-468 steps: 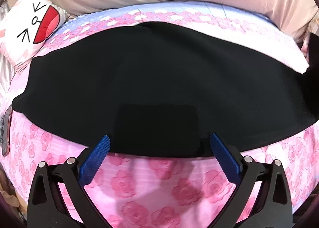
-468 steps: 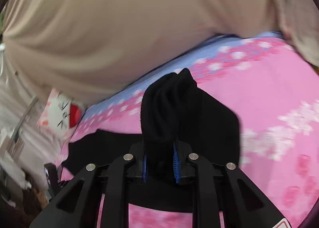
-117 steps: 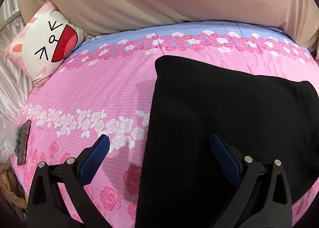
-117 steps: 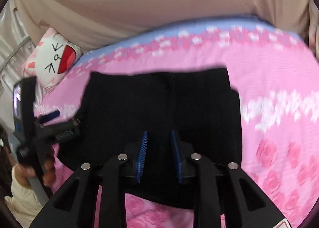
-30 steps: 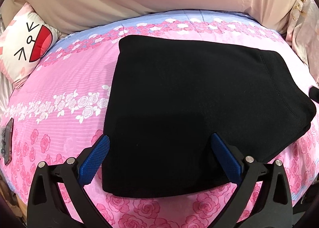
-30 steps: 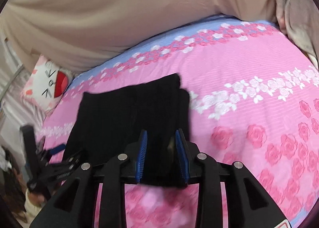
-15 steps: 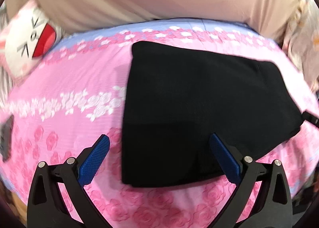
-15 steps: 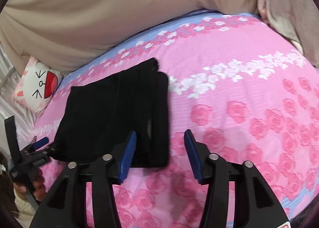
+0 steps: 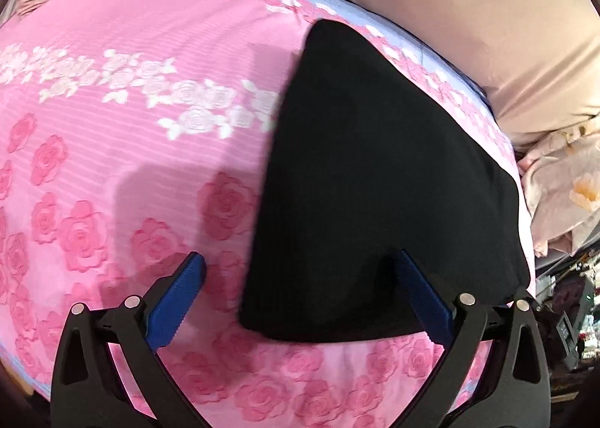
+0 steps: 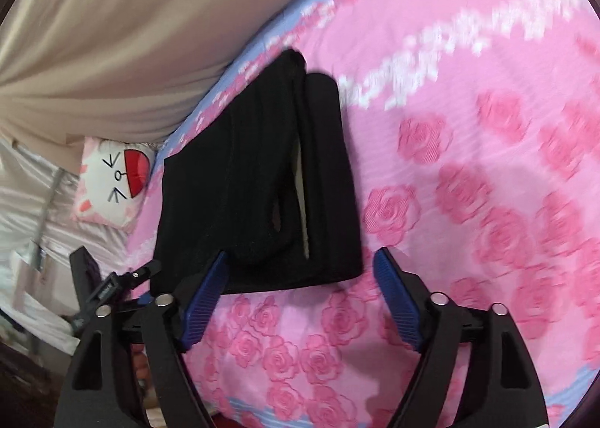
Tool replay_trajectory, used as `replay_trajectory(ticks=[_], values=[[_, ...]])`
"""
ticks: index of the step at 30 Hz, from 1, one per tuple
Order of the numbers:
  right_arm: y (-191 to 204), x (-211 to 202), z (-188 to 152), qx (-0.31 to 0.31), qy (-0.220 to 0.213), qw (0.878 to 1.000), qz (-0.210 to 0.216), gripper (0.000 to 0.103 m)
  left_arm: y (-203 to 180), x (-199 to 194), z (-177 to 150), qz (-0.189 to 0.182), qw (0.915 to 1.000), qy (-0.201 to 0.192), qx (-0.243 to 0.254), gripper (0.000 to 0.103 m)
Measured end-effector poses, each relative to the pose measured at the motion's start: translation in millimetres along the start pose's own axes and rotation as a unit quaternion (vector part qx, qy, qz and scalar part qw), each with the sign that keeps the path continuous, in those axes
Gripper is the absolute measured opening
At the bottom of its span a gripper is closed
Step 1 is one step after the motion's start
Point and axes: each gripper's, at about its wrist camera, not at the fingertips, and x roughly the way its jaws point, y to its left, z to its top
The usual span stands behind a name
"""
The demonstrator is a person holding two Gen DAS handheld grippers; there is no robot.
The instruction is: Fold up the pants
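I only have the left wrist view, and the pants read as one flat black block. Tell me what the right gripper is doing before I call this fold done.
Observer: The right gripper has just been opening its jaws. They stand wide, with the near edge of the pants lying between the fingertips, but the pads are not pressing on it.
Operator: Report the folded edge on that side.
Observer: The layers are not flush. A lower layer juts out past the top one on the right, and a pale sliver shows in the gap between them. I cannot tell what it is.
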Motion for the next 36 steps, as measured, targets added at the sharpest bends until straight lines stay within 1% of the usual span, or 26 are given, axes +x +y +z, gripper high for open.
replay_trajectory(ticks=[3, 4, 5, 6, 7, 8, 10, 13, 15, 17, 19, 20, 21, 22, 23, 24, 26, 27, 28, 29, 30, 31, 33, 34, 35, 36], values=[[6, 7, 2, -0.004, -0.002, 1.000, 0.025, 0.085, -10, 7, 4, -0.028, 0.9996, 0.002, 0.001, 0.098], [9, 11, 4, -0.011, -0.006, 1.000, 0.028, 0.084, -15, 9, 5, -0.034, 0.9994, 0.004, 0.003, 0.090], [10, 14, 4, -0.015, -0.007, 0.999, 0.028, 0.073, -19, 10, 6, -0.031, 0.9995, 0.004, 0.007, 0.084], [11, 17, 7, -0.014, -0.007, 0.999, 0.034, 0.049, -22, 10, 6, -0.026, 0.9996, 0.004, 0.011, 0.071], [11, 15, 9, -0.009, -0.007, 0.999, 0.051, 0.041, -25, 8, 8, -0.029, 0.9994, 0.005, 0.016, 0.050], [14, 10, 10, -0.012, -0.012, 0.998, 0.060, 0.037, -26, 4, 10, -0.031, 0.9993, 0.005, 0.017, 0.040], [24, -1, 9, -0.028, -0.017, 0.997, 0.066, 0.034, -25, -7, 13, -0.038, 0.9990, 0.004, 0.021, 0.029], [37, -21, 0, -0.043, -0.010, 0.996, 0.077, 0.033, -24, -23, 10, -0.047, 0.9985, 0.007, 0.026, 0.027], [36, -33, -9, -0.050, -0.008, 0.997, 0.062, 0.033, -23, -32, 1, -0.063, 0.9973, 0.024, 0.028, 0.028], [19, -31, -18, -0.048, 0.005, 0.999, 0.023, 0.037, -25, -34, -13, -0.064, 0.9964, 0.038, 0.039, 0.035], [4, -24, -24, -0.036, 0.009, 0.999, -0.023, 0.050, -30, -25, -25, -0.021, 0.9975, 0.036, 0.056, 0.053], [-3, -25, -25, -0.023, 0.006, 0.999, -0.027, 0.054, -30, -22, -27, -0.001, 0.9977, 0.032, 0.059, 0.057], [-5, -31, -24, -0.010, -0.005, 1.000, -0.012, 0.054, -30, -22, -28, 0.012, 0.9979, 0.030, 0.057, 0.058], [1, -42, -22, -0.014, -0.030, 0.999, -0.017, 0.054, -31, -26, -28, 0.017, 0.9982, 0.024, 0.053, 0.058], [16, -57, -17, -0.046, -0.073, 0.995, -0.040, 0.055, -32, -34, -25, 0.017, 0.9985, 0.012, 0.051, 0.057], [29, -66, -14, -0.074, -0.100, 0.991, -0.058, 0.055, -35, -47, -22, 0.023, 0.9983, -0.015, 0.052, 0.058], [61, -77, -5, -0.143, -0.141, 0.977, -0.075, 0.055, -43, -64, -17, 0.041, 0.9954, -0.061, 0.061, 0.075], [73, -74, 2, -0.167, -0.140, 0.973, -0.072, 0.054, -48, -70, -14, 0.048, 0.9931, -0.084, 0.066, 0.092], [83, -66, 10, -0.186, -0.133, 0.971, -0.071, 0.054, -55, -75, -11, 0.055, 0.9899, -0.110, 0.071, 0.096], [89, -57, 18, -0.201, -0.125, 0.968, -0.077, 0.054, -64, -74, -10, 0.062, 0.9877, -0.123, 0.075, 0.096], [92, -44, 29, -0.212, -0.118, 0.965, -0.103, 0.052, -68, -73, -5, 0.066, 0.9863, -0.127, 0.082, 0.096], [86, -36, 38, -0.203, -0.118, 0.964, -0.126, 0.052, -77, -66, -3, 0.072, 0.9845, -0.127, 0.097, 0.096], [61, -28, 52, -0.162, -0.123, 0.967, -0.153, 0.052, -84, -56, -2, 0.092, 0.9819, -0.118, 0.117, 0.096], [37, -29, 59, -0.140, -0.120, 0.969, -0.162, 0.051, -87, -52, -5, 0.096, 0.9806, -0.114, 0.128, 0.096], [27, -28, 61, -0.133, -0.117, 0.969, -0.171, 0.044, -90, -48, -7, 0.095, 0.9801, -0.109, 0.136, 0.096], [16, -24, 60, -0.131, -0.107, 0.968, -0.187, 0.041, -93, -43, -11, 0.093, 0.9793, -0.101, 0.149, 0.096]])
